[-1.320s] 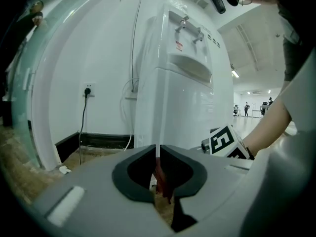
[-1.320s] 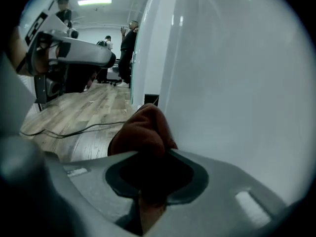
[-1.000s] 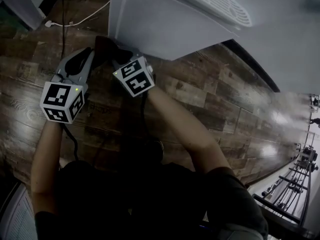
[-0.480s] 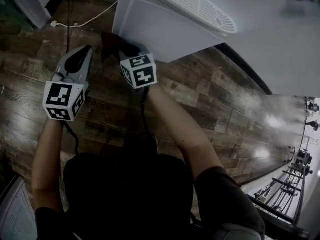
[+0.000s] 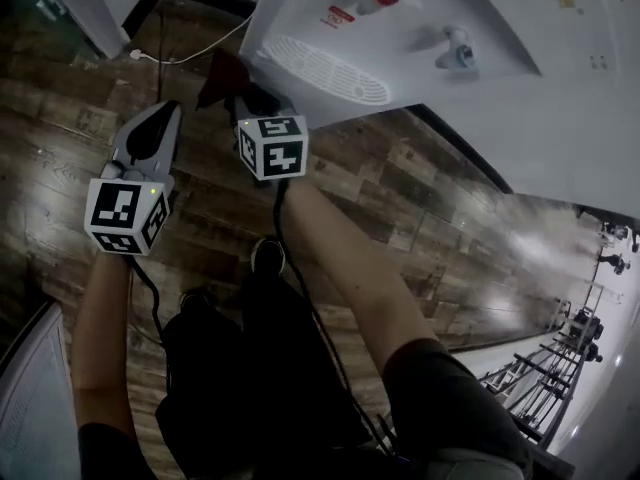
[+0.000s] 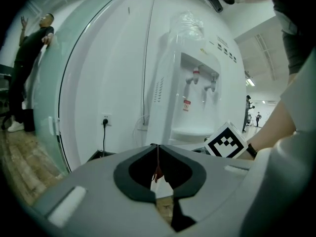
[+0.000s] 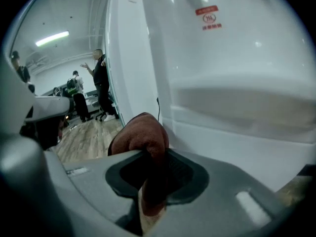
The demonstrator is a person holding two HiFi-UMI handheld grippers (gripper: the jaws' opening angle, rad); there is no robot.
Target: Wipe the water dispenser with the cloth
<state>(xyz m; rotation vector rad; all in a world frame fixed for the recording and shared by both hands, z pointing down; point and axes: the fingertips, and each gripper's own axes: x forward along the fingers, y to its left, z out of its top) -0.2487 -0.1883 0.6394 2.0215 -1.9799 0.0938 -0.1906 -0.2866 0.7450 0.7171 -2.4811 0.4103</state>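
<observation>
Clamping a bunched reddish-brown cloth (image 7: 141,131) between its closed jaws, the right gripper (image 7: 150,157) holds it at the left corner of the white water dispenser (image 5: 420,88), just below the drip tray (image 5: 322,69). Contact with the casing cannot be confirmed. The left gripper (image 6: 157,148) hovers beside it, jaws pressed together on nothing, above the wood-plank floor (image 5: 420,218).

**Where everything sits**

The water dispenser (image 5: 500,78) stands before me, its drip tray (image 5: 320,68) above my right gripper (image 7: 153,154). The cloth (image 7: 140,135) sits between that gripper's jaws, near the dispenser's lower front. My left gripper (image 6: 157,147) hangs further left, apart.
</observation>
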